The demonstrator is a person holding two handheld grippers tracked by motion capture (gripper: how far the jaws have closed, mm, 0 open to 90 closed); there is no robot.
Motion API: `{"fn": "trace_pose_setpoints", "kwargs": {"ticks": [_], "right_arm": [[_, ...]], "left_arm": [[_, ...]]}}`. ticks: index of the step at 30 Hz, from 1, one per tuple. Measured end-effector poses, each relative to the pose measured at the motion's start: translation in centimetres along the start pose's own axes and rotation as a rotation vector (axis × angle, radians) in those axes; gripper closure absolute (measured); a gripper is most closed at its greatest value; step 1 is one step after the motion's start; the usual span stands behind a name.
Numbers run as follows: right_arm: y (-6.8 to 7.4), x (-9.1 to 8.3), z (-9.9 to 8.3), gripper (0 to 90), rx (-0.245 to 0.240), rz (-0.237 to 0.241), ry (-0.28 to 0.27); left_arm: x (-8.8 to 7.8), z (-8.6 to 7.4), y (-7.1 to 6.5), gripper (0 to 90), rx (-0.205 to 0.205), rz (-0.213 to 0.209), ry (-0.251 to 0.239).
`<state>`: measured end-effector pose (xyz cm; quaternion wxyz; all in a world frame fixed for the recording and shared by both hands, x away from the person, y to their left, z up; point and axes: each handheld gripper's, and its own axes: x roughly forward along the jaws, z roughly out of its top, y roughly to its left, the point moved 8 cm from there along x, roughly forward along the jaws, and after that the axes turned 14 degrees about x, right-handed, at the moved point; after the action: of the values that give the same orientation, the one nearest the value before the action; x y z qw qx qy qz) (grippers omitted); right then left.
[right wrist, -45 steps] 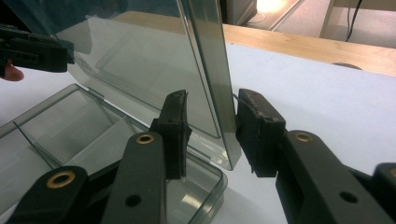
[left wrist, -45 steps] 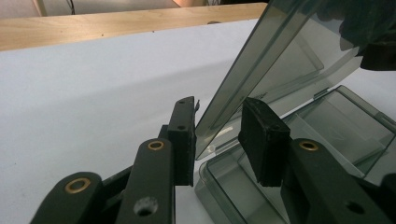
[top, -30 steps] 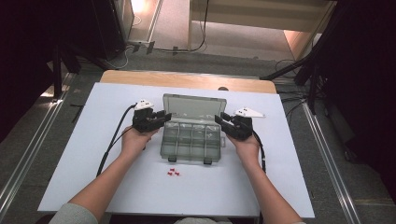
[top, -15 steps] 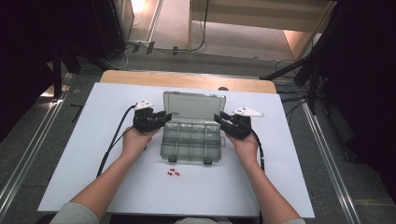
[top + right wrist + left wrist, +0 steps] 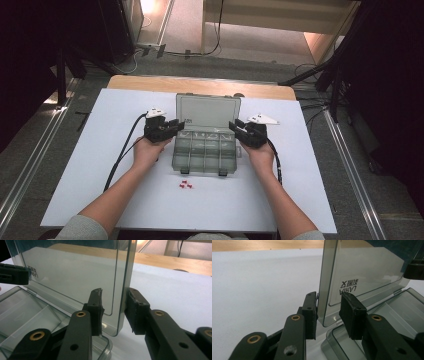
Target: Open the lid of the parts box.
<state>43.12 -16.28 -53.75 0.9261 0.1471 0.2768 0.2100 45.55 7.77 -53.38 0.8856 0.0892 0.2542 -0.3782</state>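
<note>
Organizer box [image 5: 205, 150] of smoky clear plastic sits at the middle of a white table [image 5: 90, 165], its flat rectangular lid [image 5: 207, 112] standing upright at the far side. Thin dividers split the shallow tray into compartments, which look empty. The left gripper [image 5: 329, 315] straddles the lid's left edge; its outer black pad touches the plastic, the inner one stands off, so it is not clenched. The right gripper [image 5: 113, 312] straddles the right edge with both pads slightly apart from it. A few small red pieces [image 5: 186, 185] lie on the table near the box's front.
</note>
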Motion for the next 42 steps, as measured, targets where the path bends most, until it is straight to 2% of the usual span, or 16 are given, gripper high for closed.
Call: {"fn": "trace_pose_setpoints", "kwargs": {"ticks": [4,6,10,17,20,28,34,42], "right_arm": [[-0.2,0.3,-0.1,69.1,0.033,0.012,-0.002],[-0.3,0.4,-0.2,69.2,0.019,0.003,0.002],[-0.4,0.6,-0.3,68.1,0.030,0.003,0.009],[-0.5,0.8,-0.5,67.4,0.078,0.012,0.032],[-0.6,1.0,-0.6,66.5,0.083,0.009,0.038],[-0.7,1.1,-0.8,66.2,0.107,0.015,0.055],[-0.8,1.1,-1.0,66.8,0.128,0.022,0.073],[-0.9,1.3,-1.2,66.5,0.148,0.025,0.092]], "left_arm": [[0.1,-0.1,0.0,66.1,-0.007,-0.001,0.002],[0.2,-0.1,0.0,66.1,-0.007,0.002,0.003],[0.3,-0.3,0.0,66.1,-0.004,0.004,0.009],[0.5,-0.5,0.1,66.1,-0.017,0.007,0.017],[0.6,-0.5,0.1,65.9,-0.039,-0.002,0.021],[0.6,-0.6,0.2,65.8,-0.054,-0.005,0.024],[0.7,-0.7,0.3,65.6,-0.088,-0.019,0.026],[0.7,-0.8,0.4,64.8,-0.104,-0.026,0.029]]}}
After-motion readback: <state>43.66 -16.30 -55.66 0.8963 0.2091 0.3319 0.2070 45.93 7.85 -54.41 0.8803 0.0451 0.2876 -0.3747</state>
